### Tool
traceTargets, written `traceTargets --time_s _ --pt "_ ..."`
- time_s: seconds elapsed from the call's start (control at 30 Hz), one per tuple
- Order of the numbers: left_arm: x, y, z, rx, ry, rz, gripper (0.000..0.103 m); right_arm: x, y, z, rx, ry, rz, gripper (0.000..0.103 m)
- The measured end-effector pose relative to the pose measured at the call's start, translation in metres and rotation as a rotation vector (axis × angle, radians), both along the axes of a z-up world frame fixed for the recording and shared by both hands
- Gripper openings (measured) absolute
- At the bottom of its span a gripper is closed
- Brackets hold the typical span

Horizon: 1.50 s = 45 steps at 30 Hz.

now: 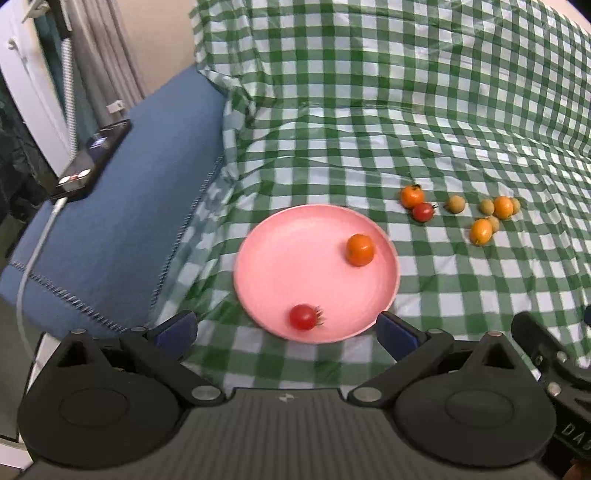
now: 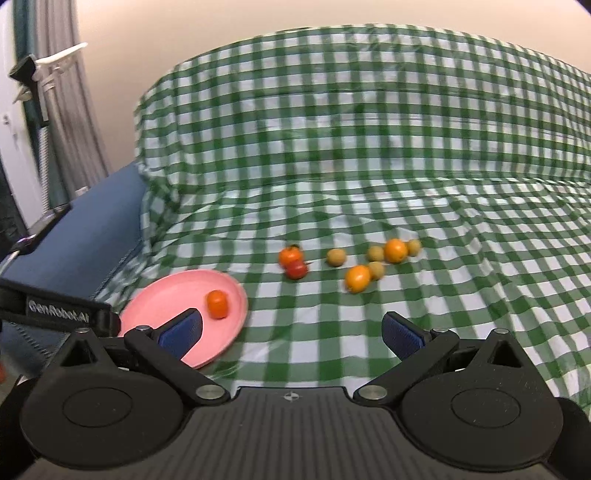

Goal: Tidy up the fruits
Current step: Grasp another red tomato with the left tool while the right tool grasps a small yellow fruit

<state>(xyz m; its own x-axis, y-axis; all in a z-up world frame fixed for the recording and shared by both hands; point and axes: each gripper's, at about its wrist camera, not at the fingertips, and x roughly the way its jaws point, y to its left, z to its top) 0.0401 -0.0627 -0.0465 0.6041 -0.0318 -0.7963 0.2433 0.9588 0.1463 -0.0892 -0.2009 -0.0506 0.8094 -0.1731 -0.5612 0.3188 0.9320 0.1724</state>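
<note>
We see a green-and-white checked cloth (image 1: pixel 369 129) draped over a blue sofa (image 1: pixel 122 221), creased and rising up the backrest. On the sofa's left arm lies a dark phone (image 1: pixel 92 158), screen lit, with a white cable (image 1: pixel 33 258) trailing off its near end. Behind it we note grey curtains (image 1: pixel 107 55) and a beige wall (image 2: pixel 184 29).

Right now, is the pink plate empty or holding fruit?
Holding fruit: the pink plate carries one red tomato and one orange tomato; other fruits lie on the cloth.
</note>
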Motion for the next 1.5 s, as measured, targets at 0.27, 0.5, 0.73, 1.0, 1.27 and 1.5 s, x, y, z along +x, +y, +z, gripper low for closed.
traceTargets --time_s 0.27,0.5,0.73,1.0,1.27,1.5 --pt "0.043 -0.062 -0.01 -0.03 0.057 -0.043 0.103 0.014 -0.058 -0.024 -0.027 0.024 -0.131 0.102" --pt "0.086 -0.121 -0.035 -0.036 0.119 -0.063 0.103 0.043 -0.127 -0.053 -0.043 0.039 -0.266 0.102" --pt "0.138 -0.173 -0.076 -0.036 0.163 -0.048 0.103 0.112 -0.195 -0.094 -0.076 0.063 -0.353 0.102" --pt "0.184 -0.2 -0.12 -0.024 0.194 -0.037 0.103 0.179 -0.226 -0.145 -0.086 0.15 -0.294 0.102" --pt "0.212 -0.192 -0.153 -0.046 0.25 0.055 0.103 0.204 -0.226 -0.161 -0.097 0.15 -0.233 0.102" --pt "0.208 -0.201 -0.155 -0.03 0.226 0.08 0.103 0.209 -0.229 -0.162 -0.102 0.141 -0.213 0.102"
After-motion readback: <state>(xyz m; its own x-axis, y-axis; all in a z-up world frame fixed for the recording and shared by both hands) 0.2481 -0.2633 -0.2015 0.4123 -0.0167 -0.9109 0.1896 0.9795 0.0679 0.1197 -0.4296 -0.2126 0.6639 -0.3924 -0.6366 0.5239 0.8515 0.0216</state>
